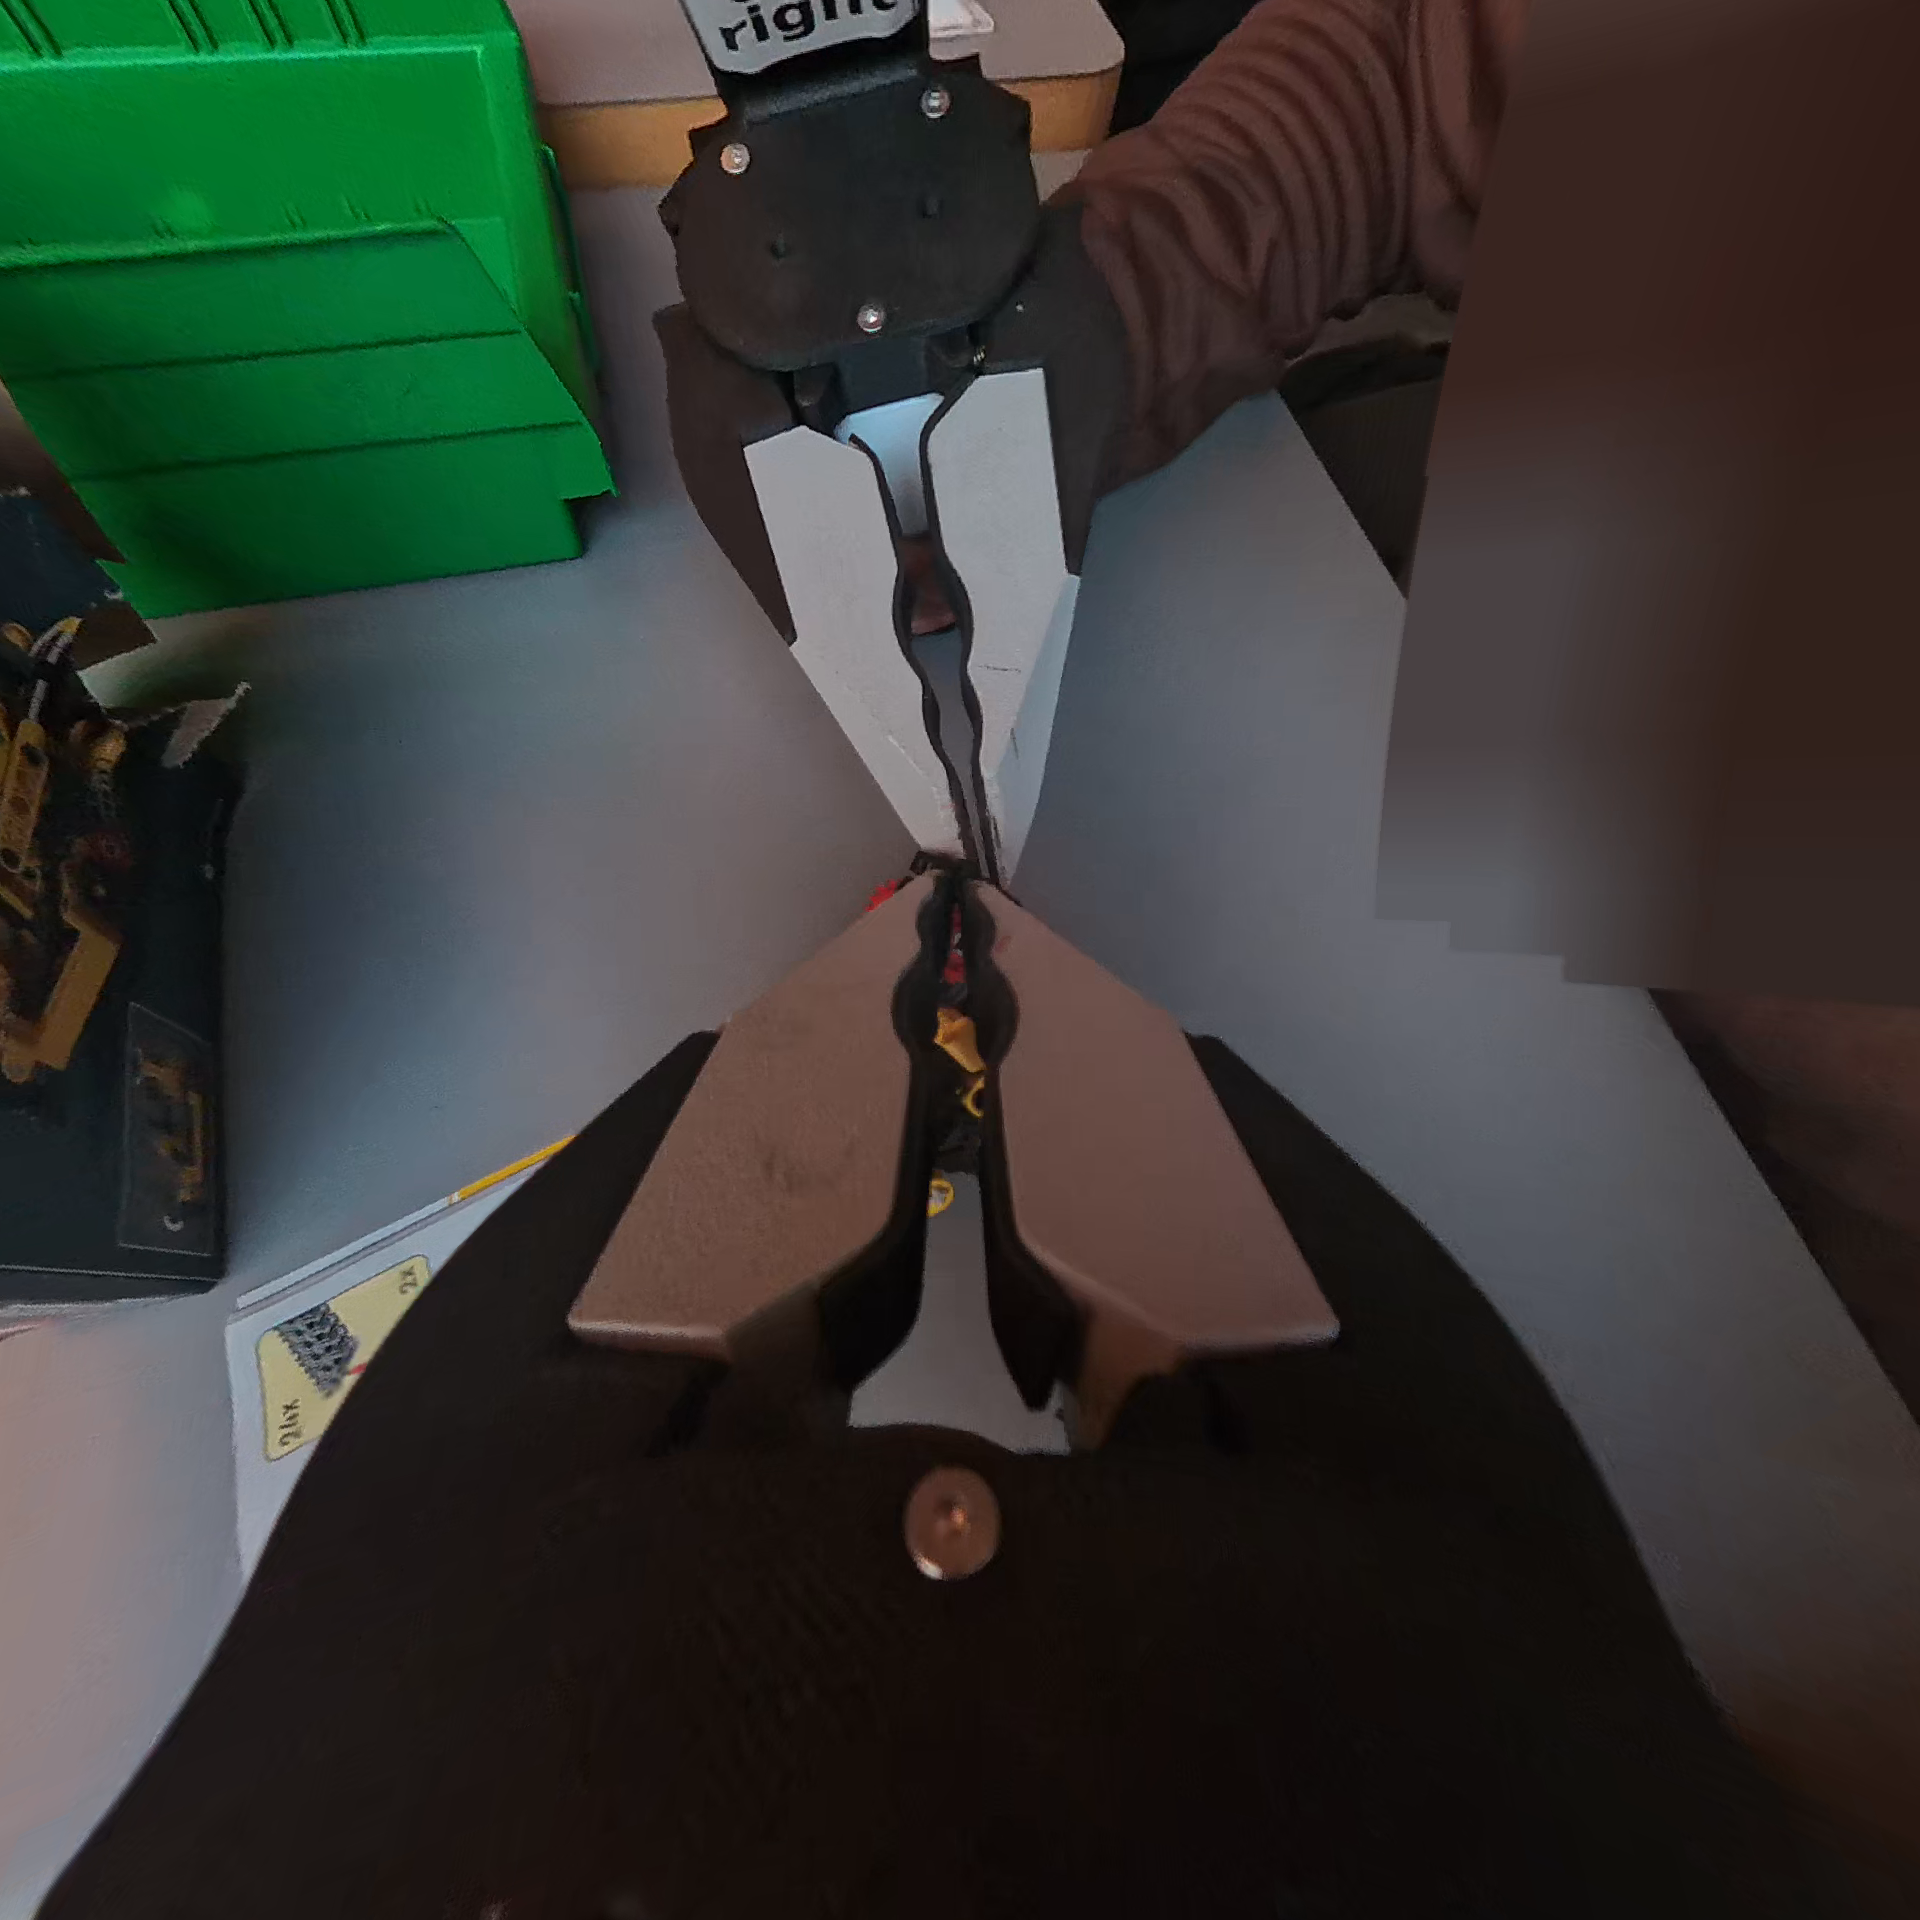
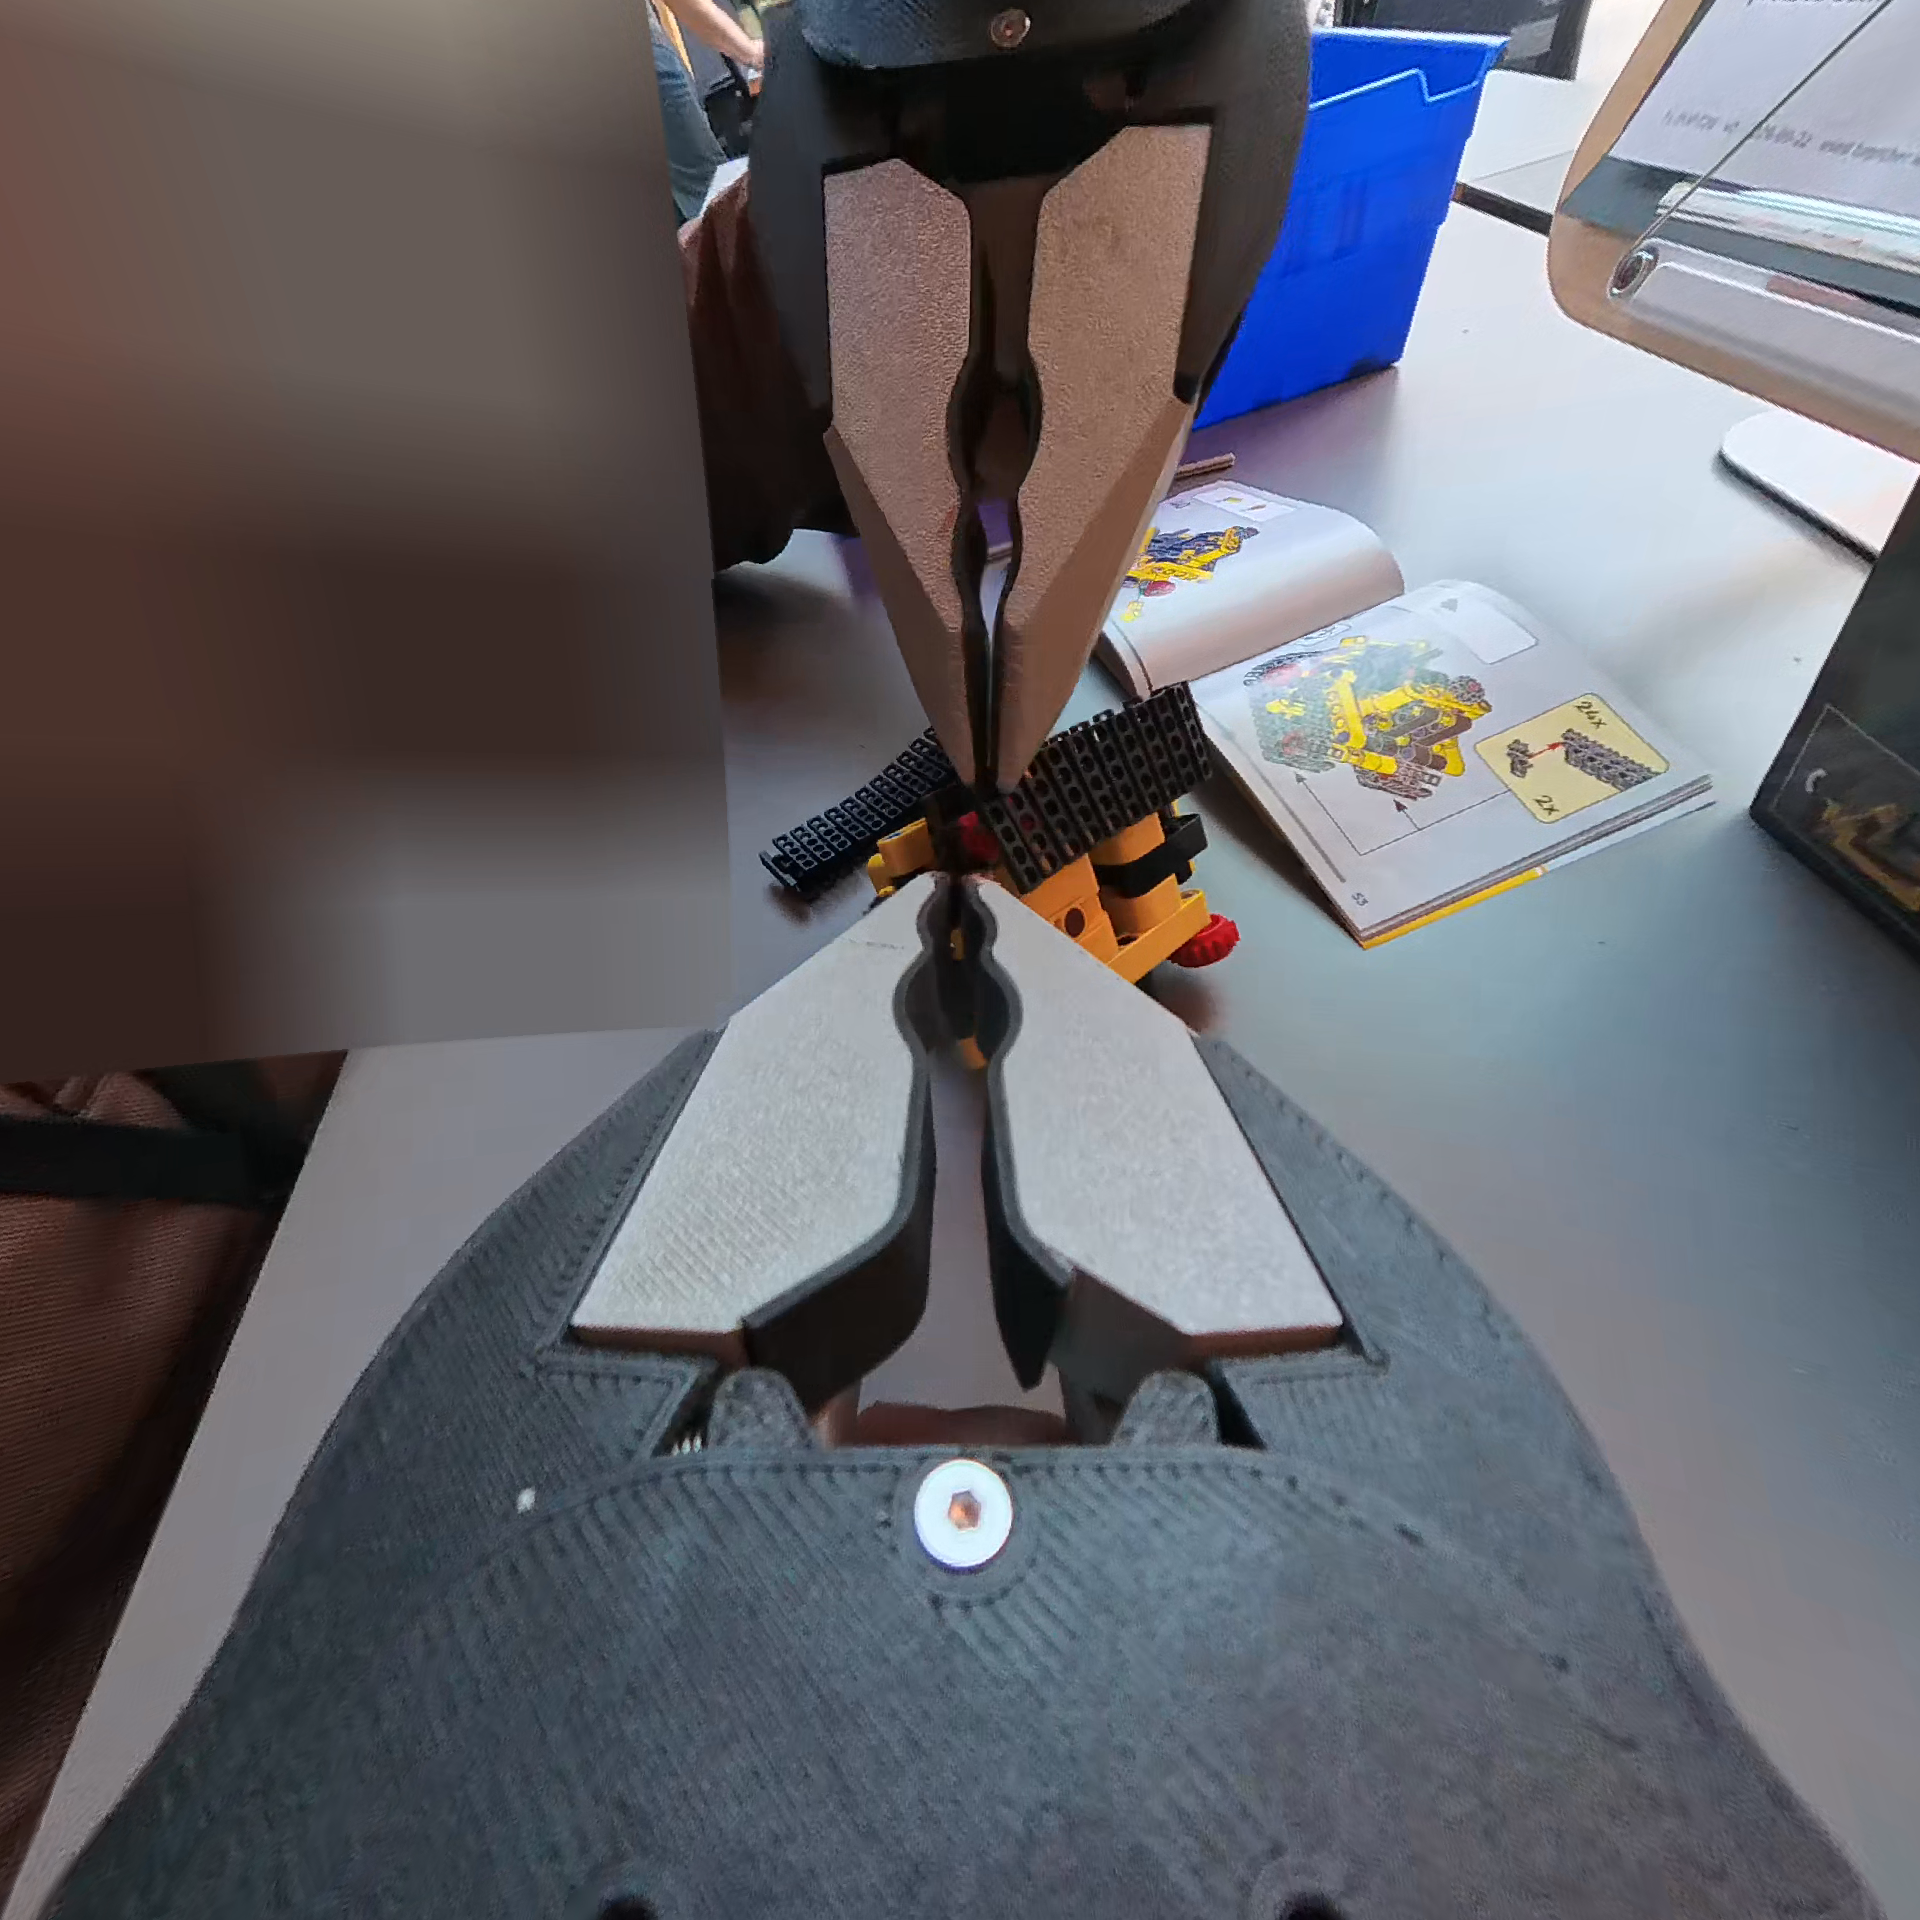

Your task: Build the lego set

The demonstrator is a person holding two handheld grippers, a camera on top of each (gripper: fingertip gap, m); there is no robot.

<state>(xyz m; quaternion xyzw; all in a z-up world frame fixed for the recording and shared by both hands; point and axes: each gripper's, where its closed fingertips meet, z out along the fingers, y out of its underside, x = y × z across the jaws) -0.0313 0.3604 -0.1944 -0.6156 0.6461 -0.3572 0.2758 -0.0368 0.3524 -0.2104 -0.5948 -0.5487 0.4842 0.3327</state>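
Note:
A yellow lego model point(image 2: 1122, 894) stands on the grey table with a black track point(image 2: 1112, 764) draped over its top and a red wheel point(image 2: 1210, 940) at its near corner. My left gripper point(image 2: 982, 779) comes from the far side and is shut on the track. My right gripper point(image 2: 956, 883) is shut on the model just below the track, beside a red pin. In the left wrist view both grippers meet tip to tip: left point(image 1: 951, 899), right point(image 1: 982, 857). Only slivers of the model point(image 1: 958, 1039) show between the left fingers.
An open instruction booklet point(image 2: 1403, 727) lies right of the model and also shows in the left wrist view point(image 1: 312, 1351). Also here: a blue bin point(image 2: 1351, 208), a monitor stand point(image 2: 1808, 468), a black set box point(image 2: 1849, 821), green bins point(image 1: 291, 312), and a brown sleeve point(image 1: 1278, 208). Only a small space, under 4 cm, lies between the two pairs of fingers.

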